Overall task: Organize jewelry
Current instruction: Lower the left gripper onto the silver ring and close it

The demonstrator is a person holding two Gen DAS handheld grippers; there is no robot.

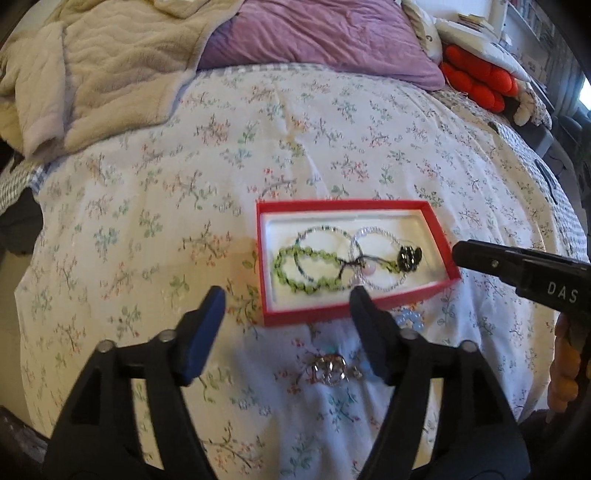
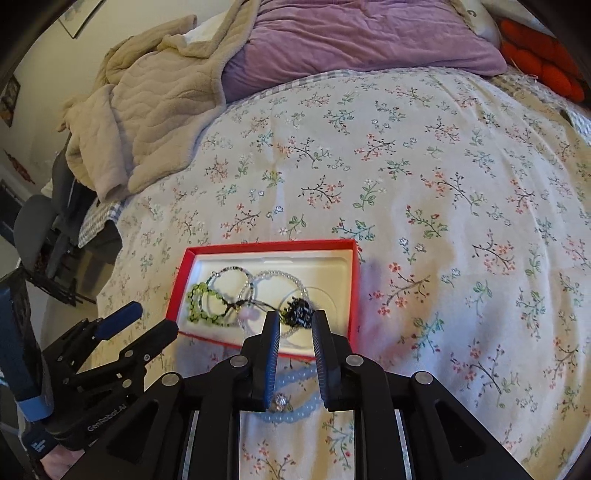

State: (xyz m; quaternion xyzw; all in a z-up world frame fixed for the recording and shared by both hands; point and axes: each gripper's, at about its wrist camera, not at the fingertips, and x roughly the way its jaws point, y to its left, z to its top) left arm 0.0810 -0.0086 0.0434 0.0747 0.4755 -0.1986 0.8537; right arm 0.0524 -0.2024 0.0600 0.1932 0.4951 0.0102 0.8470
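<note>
A red box (image 1: 264, 258) (image 2: 355, 280) with a white lining lies on the floral bedspread. In it are a green bead bracelet (image 1: 295, 271) (image 2: 197, 301), clear bead bracelets (image 1: 380, 236) (image 2: 280, 275) and a black beaded piece (image 1: 409, 256) (image 2: 300, 313). A pale blue bead bracelet (image 1: 410, 320) (image 2: 306, 397) and a sparkly ring (image 1: 330, 369) (image 2: 280, 400) lie on the bed in front of the box. My left gripper (image 1: 286, 321) (image 2: 147, 319) is open and empty, above the ring. My right gripper (image 2: 295, 345) (image 1: 458, 253) is partly open and empty at the box's near edge.
A beige blanket (image 1: 110, 74) (image 2: 147, 110) and a purple pillow (image 1: 314, 33) (image 2: 362, 37) lie at the head of the bed. Red cushions (image 1: 476, 81) sit far right. A chair (image 2: 44, 229) stands left of the bed.
</note>
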